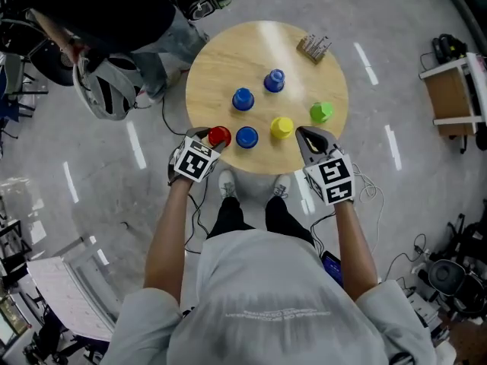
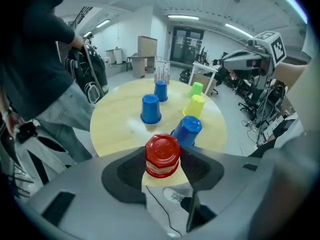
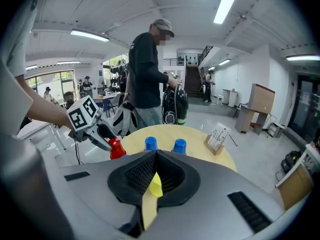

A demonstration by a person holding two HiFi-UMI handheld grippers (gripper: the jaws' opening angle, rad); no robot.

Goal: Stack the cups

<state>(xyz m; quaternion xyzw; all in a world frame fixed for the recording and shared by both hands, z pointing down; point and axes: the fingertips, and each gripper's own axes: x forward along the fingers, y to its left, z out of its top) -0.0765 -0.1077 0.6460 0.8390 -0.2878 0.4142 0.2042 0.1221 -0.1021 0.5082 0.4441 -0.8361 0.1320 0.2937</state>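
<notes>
While left gripper (image 2: 163, 160) fingers (image 2: 199, 167) are clamping inverted red cup (image 2: 162, 153), likely for stacking onto near blue cup (image 2: 189, 129), right gripper (image 3: 156, 157) fingers (image 3: 135, 176) are sitting closed, empty.

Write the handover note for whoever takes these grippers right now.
Left gripper: closed on the red cup at the table's near edge.
Right gripper: shut, empty, by the yellow cup.
Standing apart, upside down: near blue cup, middle blue cup, far blue cup, green cup.
Done: nothing stacked yet.
Left: every stack; probably set the red cup on the near blue cup first.
</notes>
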